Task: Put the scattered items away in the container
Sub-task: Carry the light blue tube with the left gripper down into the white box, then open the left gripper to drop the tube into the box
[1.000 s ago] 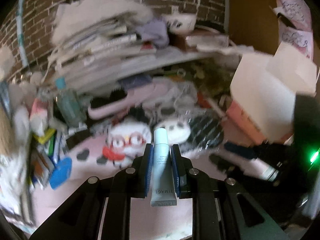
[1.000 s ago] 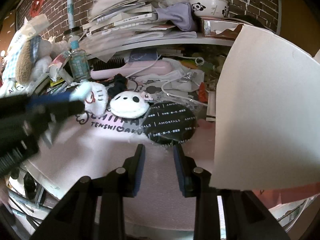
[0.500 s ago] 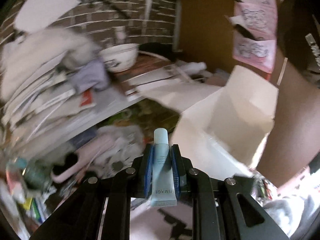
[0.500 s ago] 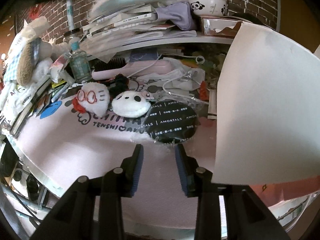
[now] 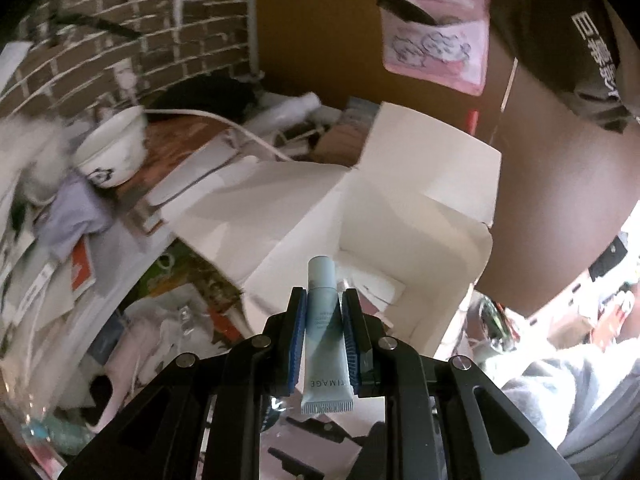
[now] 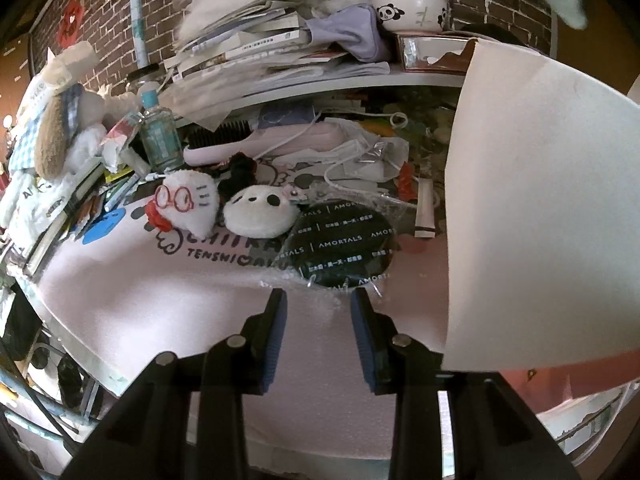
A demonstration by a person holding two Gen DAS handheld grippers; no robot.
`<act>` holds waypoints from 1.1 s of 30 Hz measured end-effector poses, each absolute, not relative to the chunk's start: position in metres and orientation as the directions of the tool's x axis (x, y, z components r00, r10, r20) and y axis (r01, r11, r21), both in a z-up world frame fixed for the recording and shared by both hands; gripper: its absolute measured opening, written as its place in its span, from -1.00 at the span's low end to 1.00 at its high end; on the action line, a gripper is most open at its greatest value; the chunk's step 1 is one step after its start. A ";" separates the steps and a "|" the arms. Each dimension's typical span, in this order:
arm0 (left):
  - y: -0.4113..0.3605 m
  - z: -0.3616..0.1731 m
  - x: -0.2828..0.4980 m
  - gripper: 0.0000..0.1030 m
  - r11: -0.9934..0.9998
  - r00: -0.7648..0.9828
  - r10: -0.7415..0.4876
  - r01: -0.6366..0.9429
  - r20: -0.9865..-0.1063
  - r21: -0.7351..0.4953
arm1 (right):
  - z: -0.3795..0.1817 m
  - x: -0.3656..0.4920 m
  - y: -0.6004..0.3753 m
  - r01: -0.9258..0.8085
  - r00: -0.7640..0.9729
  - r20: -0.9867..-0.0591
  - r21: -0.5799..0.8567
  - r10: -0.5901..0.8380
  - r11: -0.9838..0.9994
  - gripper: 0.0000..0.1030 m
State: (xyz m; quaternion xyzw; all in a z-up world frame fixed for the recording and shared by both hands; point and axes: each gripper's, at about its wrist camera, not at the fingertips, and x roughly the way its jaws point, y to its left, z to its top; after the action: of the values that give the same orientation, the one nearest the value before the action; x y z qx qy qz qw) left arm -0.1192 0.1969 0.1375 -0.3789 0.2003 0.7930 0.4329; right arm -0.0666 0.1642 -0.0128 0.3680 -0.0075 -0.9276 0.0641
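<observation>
- Left gripper (image 5: 323, 332): closed on a pale blue tube (image 5: 325, 332), clamped at mid-body between the two blue pads. The cap end points forward; the crimped end, printed with letters reading "TIMAGE", points back toward the camera.
- Pale blue tube: held in the air in front of the open white cardboard box (image 5: 400, 236), its cap seen against the box's opening. Whether it is inside the opening cannot be told.
- White cardboard box: flaps are raised; papers are seen inside it. In the right wrist view one white flap (image 6: 540, 208) fills the right side.
- Right gripper (image 6: 320, 312): open, nothing between the pads, held just above the pink mat (image 6: 180, 300) on the table.
- Black round pouch (image 6: 344, 248): printed "AMORTALS", lying on the mat just ahead of the right gripper, partly in clear wrapping.
- Panda plush (image 6: 260, 212): touching the pouch's left edge.
- White plush with red glasses (image 6: 188, 204): just left of the panda plush.
- Clear bottle with blue cap (image 6: 158, 132): upright behind the plushes.
- Pink hairbrush (image 6: 256, 140): lying behind the plushes, under the shelf.
- Panda bowl (image 6: 412, 6): on the cluttered shelf, beside a stack of books (image 6: 256, 36).
</observation>
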 end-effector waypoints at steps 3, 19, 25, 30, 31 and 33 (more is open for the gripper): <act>0.213 0.135 -0.121 -0.75 -0.524 -0.312 0.503 -0.852 -0.806 0.002 | -0.013 -0.066 0.165 0.118 -0.724 -0.676 0.075 -0.137 -0.990 -0.42; 0.273 0.092 -0.130 -0.75 -0.484 -0.240 0.310 -0.873 -0.920 0.064 | -0.015 -0.063 0.165 0.152 -0.721 -0.664 0.129 -0.199 -0.980 -0.42; 0.279 0.078 -0.136 -0.75 -0.482 -0.219 0.247 -0.873 -0.944 0.076 | -0.016 -0.062 0.164 0.162 -0.718 -0.663 0.140 -0.214 -0.977 -0.42; 0.281 0.071 -0.136 -0.73 -0.475 -0.216 0.212 -0.875 -0.953 0.093 | -0.017 -0.062 0.165 0.163 -0.716 -0.664 0.142 -0.216 -0.976 -0.42; 0.281 0.072 -0.136 -0.73 -0.474 -0.217 0.213 -0.876 -0.953 0.093 | -0.017 -0.062 0.166 0.163 -0.716 -0.664 0.142 -0.216 -0.976 -0.42; 0.280 0.073 -0.136 -0.62 -0.471 -0.216 0.214 -0.877 -0.953 0.094 | -0.017 -0.062 0.166 0.164 -0.717 -0.663 0.140 -0.215 -0.976 -0.42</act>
State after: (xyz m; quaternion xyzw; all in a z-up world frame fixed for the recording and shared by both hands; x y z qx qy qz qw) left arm -0.1362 0.2797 0.0732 -0.4912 0.3378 0.7029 0.3881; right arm -0.0620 0.1655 -0.0166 0.3619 -0.0355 -0.9259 0.1025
